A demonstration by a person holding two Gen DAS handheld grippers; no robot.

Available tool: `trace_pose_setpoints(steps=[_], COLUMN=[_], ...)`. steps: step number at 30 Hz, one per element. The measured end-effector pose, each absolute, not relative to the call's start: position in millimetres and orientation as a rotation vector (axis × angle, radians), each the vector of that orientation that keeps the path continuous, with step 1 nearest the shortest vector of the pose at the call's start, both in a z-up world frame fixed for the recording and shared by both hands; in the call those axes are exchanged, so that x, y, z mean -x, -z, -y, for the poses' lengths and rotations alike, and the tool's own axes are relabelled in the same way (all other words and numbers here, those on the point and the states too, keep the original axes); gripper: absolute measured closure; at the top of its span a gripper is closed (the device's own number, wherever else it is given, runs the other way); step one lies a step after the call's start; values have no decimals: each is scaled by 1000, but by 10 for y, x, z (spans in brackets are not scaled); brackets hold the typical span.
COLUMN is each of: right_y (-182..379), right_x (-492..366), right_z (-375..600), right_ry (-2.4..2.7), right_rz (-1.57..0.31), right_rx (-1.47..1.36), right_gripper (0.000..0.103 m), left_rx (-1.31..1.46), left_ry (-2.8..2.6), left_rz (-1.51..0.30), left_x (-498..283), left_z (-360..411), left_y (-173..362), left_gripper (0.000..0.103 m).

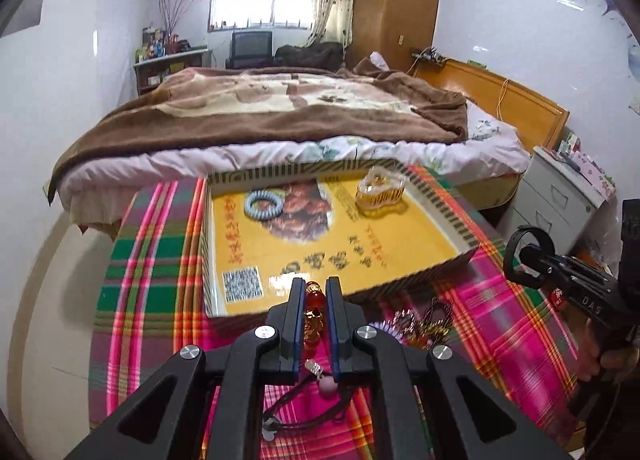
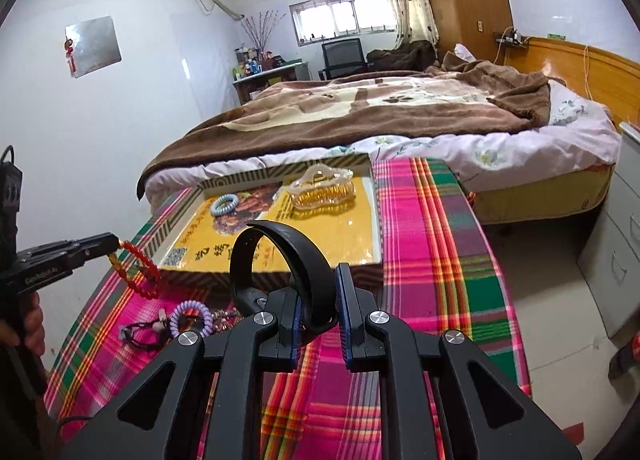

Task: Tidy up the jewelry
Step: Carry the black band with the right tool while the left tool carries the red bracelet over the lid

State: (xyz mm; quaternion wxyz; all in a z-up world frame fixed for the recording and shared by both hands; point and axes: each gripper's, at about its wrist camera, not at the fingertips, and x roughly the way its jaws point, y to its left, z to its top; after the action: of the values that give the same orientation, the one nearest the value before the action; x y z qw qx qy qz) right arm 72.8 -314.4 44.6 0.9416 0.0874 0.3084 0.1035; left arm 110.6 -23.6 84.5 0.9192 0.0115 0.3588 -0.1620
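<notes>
My left gripper (image 1: 316, 285) is shut on a red and gold bead bracelet (image 1: 313, 314), held just above the near edge of the yellow tray (image 1: 400, 236); in the right wrist view the bracelet (image 2: 136, 270) hangs from the left gripper (image 2: 116, 240). My right gripper (image 2: 320, 280) is shut on a black band (image 2: 292, 256), above the plaid cloth; it also shows in the left wrist view (image 1: 524, 256). In the tray lie a pale blue coil hair tie (image 1: 262, 206) and a clear amber hair claw (image 1: 380, 188).
On the plaid tablecloth (image 2: 432, 260) lie a purple coil tie (image 2: 190, 318), a black cord bracelet (image 2: 140, 334) and other small jewelry (image 1: 424, 324). A bed (image 1: 280, 116) stands right behind the table. A white drawer cabinet (image 2: 616, 260) is at right.
</notes>
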Motion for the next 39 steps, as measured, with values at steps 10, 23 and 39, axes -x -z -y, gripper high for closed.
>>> trace_pose_setpoints(steps=[10,23,39], right_y=[-771,-787,-247], right_x=[-949,-1888,-2990], right_z=[3034,2551,2008], right_ry=[-228,-242,-199], right_rz=[-601,-685,-854], right_rx=[-163,-121,-70], right_gripper=[88,88,88], left_rx=[-14,8,23], left_ry=[336,315,266], left_rz=[-699,-713,-848], left_x=[-1290,-1969,-2629], left_z=[190,116,45], left_y=[-1204,-1180,-406], left_gripper=[93,93,93])
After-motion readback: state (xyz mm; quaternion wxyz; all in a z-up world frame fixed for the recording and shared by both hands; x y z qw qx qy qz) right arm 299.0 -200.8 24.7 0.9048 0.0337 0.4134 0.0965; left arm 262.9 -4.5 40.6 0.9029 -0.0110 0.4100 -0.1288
